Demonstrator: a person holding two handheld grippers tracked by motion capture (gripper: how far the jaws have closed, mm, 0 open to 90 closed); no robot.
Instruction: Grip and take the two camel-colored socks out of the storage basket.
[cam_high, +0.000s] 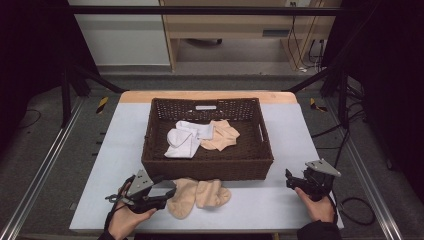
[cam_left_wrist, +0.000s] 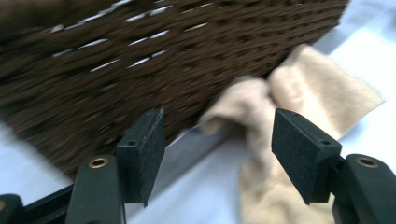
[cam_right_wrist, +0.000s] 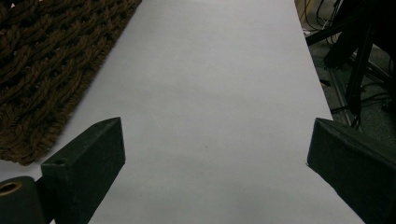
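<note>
A dark brown woven basket (cam_high: 207, 167) sits mid-table with a white sock (cam_high: 184, 137) and a beige sock (cam_high: 220, 135) inside. Two beige socks (cam_high: 197, 196) lie on the table just in front of the basket. My left gripper (cam_high: 165, 191) is open at their left edge; in the left gripper view its jaws stand apart with the beige sock (cam_left_wrist: 280, 116) and the basket wall (cam_left_wrist: 163, 60) ahead. At the front right, my right gripper (cam_high: 290, 179) is open over bare table, with the basket corner (cam_right_wrist: 42, 70) to its left.
The table (cam_high: 280, 200) has a light grey-blue top. Metal rails (cam_high: 40, 165) run along both sides. Cables (cam_high: 360, 205) lie on the floor to the right, and a wooden cabinet (cam_high: 235, 25) stands behind.
</note>
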